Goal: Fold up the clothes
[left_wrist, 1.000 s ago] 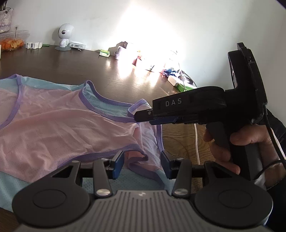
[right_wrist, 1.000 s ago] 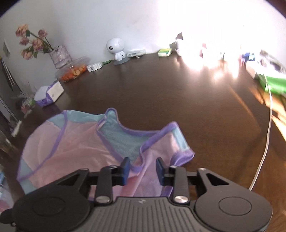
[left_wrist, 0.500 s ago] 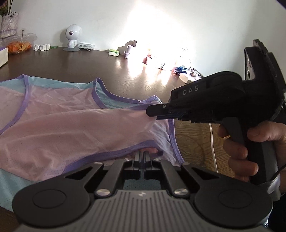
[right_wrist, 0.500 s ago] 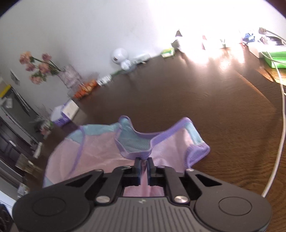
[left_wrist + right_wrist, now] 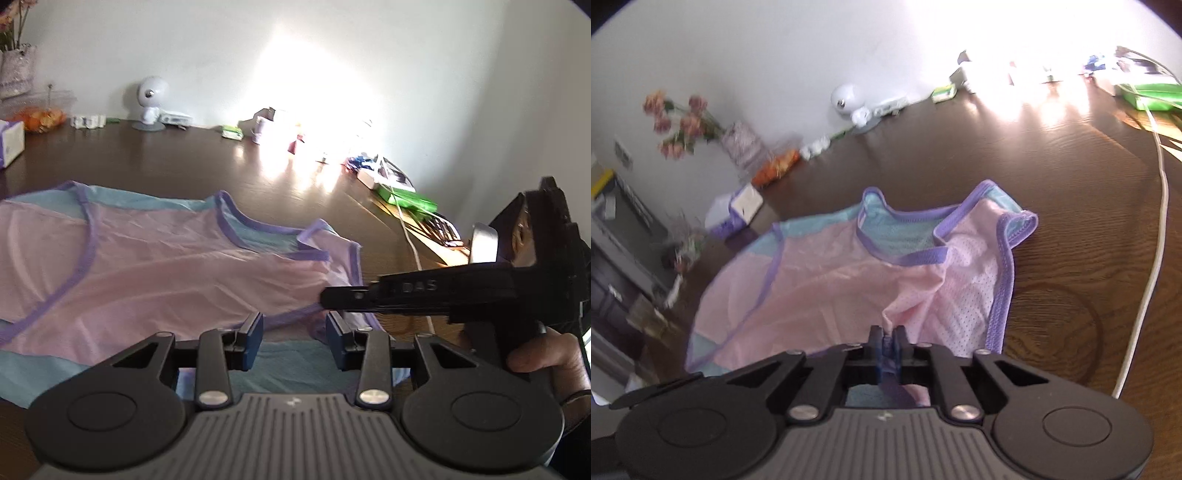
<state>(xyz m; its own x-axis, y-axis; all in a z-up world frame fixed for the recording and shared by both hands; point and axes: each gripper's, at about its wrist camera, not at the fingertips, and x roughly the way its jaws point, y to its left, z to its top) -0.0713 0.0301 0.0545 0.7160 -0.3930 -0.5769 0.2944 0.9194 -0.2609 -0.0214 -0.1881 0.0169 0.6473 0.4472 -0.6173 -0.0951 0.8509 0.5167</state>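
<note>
Left view: our left tool (image 5: 294, 341) is open, jaws apart over the near hem of the pink top (image 5: 155, 280), gripping nothing. The top lies spread on the counter (image 5: 177, 162); the right tool (image 5: 325, 298) reaches in from the side, pinching fabric.

Right view: our right tool (image 5: 887, 345) is closed on a bunched fold of the top (image 5: 849, 280). We judge the step as starting a fold. Next: left tool needs to close on the hem, then both lift together.
</note>
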